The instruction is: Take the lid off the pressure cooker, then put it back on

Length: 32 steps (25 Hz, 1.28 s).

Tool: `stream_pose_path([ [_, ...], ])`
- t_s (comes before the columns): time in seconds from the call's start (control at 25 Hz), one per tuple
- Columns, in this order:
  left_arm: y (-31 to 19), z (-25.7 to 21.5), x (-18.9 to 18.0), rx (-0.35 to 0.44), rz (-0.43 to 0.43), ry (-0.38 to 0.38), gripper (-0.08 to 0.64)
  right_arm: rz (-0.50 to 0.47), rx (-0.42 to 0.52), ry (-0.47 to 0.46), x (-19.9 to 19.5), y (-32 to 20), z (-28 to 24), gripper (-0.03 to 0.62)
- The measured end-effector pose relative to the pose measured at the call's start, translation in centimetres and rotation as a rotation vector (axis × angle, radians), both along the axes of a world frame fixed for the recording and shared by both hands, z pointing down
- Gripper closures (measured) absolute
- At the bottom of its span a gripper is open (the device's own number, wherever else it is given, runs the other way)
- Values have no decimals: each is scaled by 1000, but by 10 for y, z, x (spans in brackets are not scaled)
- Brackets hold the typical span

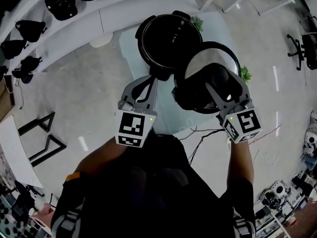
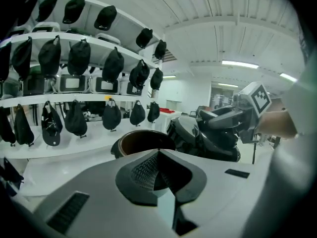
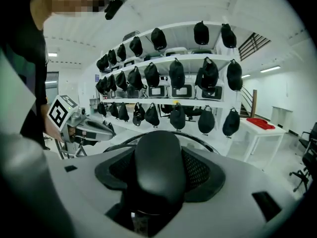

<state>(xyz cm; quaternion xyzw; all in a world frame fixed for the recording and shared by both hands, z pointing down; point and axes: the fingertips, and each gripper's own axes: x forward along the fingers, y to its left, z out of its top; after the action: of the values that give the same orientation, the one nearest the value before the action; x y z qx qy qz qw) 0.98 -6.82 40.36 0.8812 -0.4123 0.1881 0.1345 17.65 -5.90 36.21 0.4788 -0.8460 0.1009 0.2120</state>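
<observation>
The right tongs [image 1: 218,81] are clamped on the lid's handle [image 3: 158,162], holding the lid [image 1: 195,68] at centre right of the head view, just beside the open pressure cooker pot [image 1: 166,36] on the counter [image 1: 130,46] at upper centre. The left tongs [image 1: 156,81] are closed, tips at the pot's near edge. The lid looks stiff, heavy and smooth; the thick central handle seems the only secure hold.

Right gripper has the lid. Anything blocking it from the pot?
Nothing visible. The lid, in the right gripper, hangs beside the open pot; the left gripper sits at the pot's near edge, not over its mouth.
</observation>
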Motion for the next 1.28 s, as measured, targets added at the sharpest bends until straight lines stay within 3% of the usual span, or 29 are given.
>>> stream_pose_path([
  [0.32, -31, -5, -49, 18, -97, -31, 552, -221, -6, 16, -57, -68, 1, 301],
  [0.64, -53, 0, -78, 25, -184, -55, 554, -350, -39, 55, -90, -121, 25, 301],
  [1.28, -73, 15, -81, -4, -212, -62, 552, -462, -136, 58, -116, -154, 63, 299],
])
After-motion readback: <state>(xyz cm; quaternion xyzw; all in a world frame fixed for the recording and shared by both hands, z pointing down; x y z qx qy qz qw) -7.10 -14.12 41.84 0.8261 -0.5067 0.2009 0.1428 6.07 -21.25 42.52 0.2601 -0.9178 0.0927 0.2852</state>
